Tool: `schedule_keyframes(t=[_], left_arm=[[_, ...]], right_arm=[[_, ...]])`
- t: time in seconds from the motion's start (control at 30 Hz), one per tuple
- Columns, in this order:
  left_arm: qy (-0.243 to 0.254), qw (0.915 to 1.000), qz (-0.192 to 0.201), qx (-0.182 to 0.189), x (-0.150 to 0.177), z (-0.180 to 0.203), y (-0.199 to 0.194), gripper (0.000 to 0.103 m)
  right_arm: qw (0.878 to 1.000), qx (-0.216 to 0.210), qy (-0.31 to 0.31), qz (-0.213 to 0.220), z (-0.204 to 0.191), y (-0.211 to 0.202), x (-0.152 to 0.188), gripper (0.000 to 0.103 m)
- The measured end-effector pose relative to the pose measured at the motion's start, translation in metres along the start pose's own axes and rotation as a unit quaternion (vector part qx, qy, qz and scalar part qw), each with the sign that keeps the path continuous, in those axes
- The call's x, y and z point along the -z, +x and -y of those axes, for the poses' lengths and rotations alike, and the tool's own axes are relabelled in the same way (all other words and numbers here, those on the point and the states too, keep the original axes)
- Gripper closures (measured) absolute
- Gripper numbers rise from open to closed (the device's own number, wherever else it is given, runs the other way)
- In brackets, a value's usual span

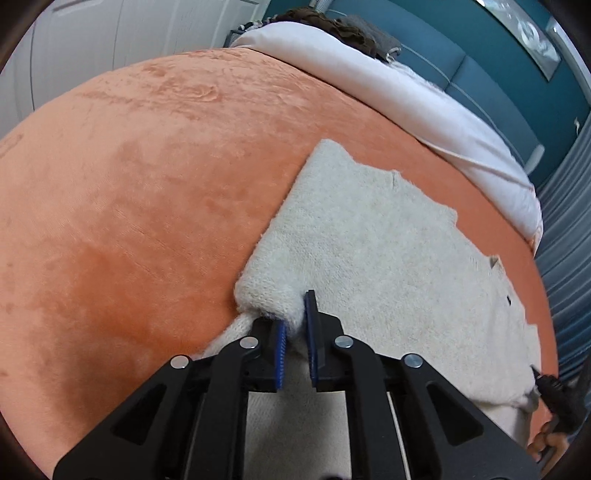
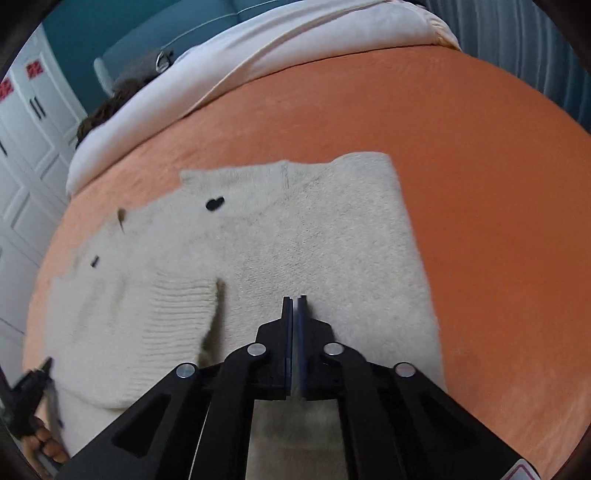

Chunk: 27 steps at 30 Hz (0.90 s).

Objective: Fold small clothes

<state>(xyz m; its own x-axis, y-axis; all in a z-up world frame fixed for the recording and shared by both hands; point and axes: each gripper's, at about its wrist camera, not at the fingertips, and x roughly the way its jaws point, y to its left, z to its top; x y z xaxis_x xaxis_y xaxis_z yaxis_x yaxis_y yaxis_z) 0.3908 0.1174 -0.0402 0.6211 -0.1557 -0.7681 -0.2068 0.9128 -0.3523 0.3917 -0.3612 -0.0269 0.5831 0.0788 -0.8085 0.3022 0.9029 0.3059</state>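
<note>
A cream knitted sweater (image 1: 369, 236) lies spread on an orange blanket (image 1: 129, 203). My left gripper (image 1: 295, 314) is shut on a folded edge of the sweater near its ribbed cuff. In the right wrist view the sweater (image 2: 295, 236) lies flat with small dark marks near its neck, and one sleeve with a ribbed cuff (image 2: 177, 306) is folded over its body. My right gripper (image 2: 294, 306) is shut with its pads together just above the sweater; no cloth shows between them.
A white duvet (image 1: 424, 110) lies along the far side of the bed, with dark clothes (image 1: 332, 26) piled behind it. A teal wall (image 1: 480, 55) and grey curtain (image 1: 569, 258) lie beyond. White cupboard doors (image 2: 29, 147) stand at left.
</note>
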Motion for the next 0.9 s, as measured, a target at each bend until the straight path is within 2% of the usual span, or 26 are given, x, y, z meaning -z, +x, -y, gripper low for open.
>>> schedule_keyframes(t=[0.03,0.07,0.1,0.13,0.17,0.2,0.23,0.37,0.47,0.53,0.57,0.63,0.73,0.77,0.8,0.83,0.87,0.9], left_arm=[[0.005,1.0,-0.004,0.002,0.002,-0.002,-0.007,0.08],[0.01,0.9999,-0.006,0.005,0.006,-0.006,-0.019,0.066],[0.014,0.9999,-0.002,0.004,0.013,-0.012,-0.033,0.057],[0.016,0.9998,0.005,-0.005,0.021,-0.018,-0.047,0.042],[0.017,0.9997,0.011,-0.015,0.031,-0.028,-0.063,0.029],[0.014,0.9997,0.012,-0.017,0.044,-0.04,-0.079,0.025],[0.008,0.9999,0.005,-0.011,0.057,-0.053,-0.092,0.021],[-0.056,0.9969,-0.05,0.023,0.114,-0.103,-0.13,0.015],[-0.079,0.9946,-0.042,0.053,0.148,-0.119,-0.157,0.011],[-0.088,0.9927,-0.048,0.067,0.162,-0.118,-0.164,0.008],[-0.099,0.9908,-0.053,0.075,0.167,-0.116,-0.165,0.007],[-0.102,0.989,-0.061,0.088,0.172,-0.106,-0.164,0.006],[-0.099,0.9858,-0.085,0.105,0.173,-0.092,-0.157,0.007],[-0.1,0.985,-0.092,0.107,0.172,-0.088,-0.153,0.012],[-0.098,0.9855,-0.097,0.1,0.171,-0.085,-0.151,0.018],[-0.095,0.9858,-0.098,0.097,0.17,-0.083,-0.149,0.038],[-0.094,0.9846,-0.108,0.101,0.168,-0.081,-0.146,0.063],[-0.1,0.9819,-0.121,0.106,0.168,-0.082,-0.144,0.078]], right_arm=[[1.0,-0.018,0.011,0.011,0.004,-0.017,0.006,0.09],[0.999,-0.025,0.01,0.023,0.008,-0.034,0.015,0.09],[0.999,-0.022,0.001,0.033,0.012,-0.054,0.028,0.084],[0.999,-0.013,-0.01,0.038,0.015,-0.07,0.041,0.07],[0.999,-0.001,-0.023,0.041,0.02,-0.089,0.06,0.061],[0.999,0.004,-0.03,0.04,0.028,-0.106,0.079,0.046],[0.999,0.002,-0.033,0.036,0.037,-0.124,0.101,0.04],[1.0,0.016,-0.016,-0.008,0.074,-0.17,0.18,0.033],[0.997,-0.021,0.035,-0.058,0.1,-0.188,0.239,0.033],[0.995,-0.039,0.058,-0.066,0.101,-0.189,0.262,0.031],[0.996,-0.042,0.059,-0.055,0.097,-0.191,0.269,0.029],[0.996,-0.057,0.053,-0.047,0.083,-0.188,0.273,0.025],[0.992,-0.09,0.064,-0.056,0.073,-0.176,0.271,0.025],[0.993,-0.087,0.068,-0.053,0.067,-0.171,0.268,0.025],[0.993,-0.086,0.069,-0.051,0.064,-0.168,0.263,0.029],[0.992,-0.086,0.072,-0.05,0.059,-0.164,0.257,0.041],[0.992,-0.083,0.074,-0.053,0.057,-0.161,0.254,0.053],[0.992,-0.081,0.079,-0.06,0.056,-0.158,0.25,0.09]])
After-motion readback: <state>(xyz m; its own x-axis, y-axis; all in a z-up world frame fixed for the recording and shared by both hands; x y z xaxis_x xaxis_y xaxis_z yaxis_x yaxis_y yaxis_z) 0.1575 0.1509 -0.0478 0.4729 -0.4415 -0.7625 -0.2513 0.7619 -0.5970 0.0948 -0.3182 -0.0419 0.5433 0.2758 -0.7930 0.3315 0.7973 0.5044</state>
